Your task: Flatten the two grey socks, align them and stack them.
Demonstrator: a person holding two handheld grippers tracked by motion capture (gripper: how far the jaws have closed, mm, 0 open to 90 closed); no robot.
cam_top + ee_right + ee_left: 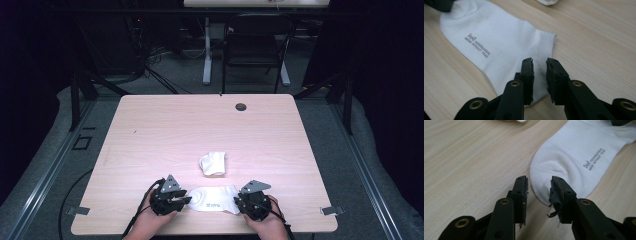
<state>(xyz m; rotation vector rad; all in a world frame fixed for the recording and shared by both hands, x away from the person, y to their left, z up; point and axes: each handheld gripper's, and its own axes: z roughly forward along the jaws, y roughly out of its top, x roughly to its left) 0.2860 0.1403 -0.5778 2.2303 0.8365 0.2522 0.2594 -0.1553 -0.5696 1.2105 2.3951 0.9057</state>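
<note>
A white ankle sock [215, 200] with grey lettering lies flat near the table's front edge, between my two grippers. My left gripper [186, 200] sits at its rounded toe end. In the left gripper view the sock [574, 152] has its toe edge between the left gripper's [539, 185] parted jaws, and the pads are clear of it. My right gripper [239, 202] is at the cuff end. In the right gripper view the right gripper [539, 66] stands open, a narrow gap over the cuff of the sock [499, 37].
A second white sock [212, 163], bunched up, lies just beyond the flat one. The wooden table [175, 125] has a round cable hole [241, 106] near its far edge. A black chair [255, 45] and a desk leg stand behind it.
</note>
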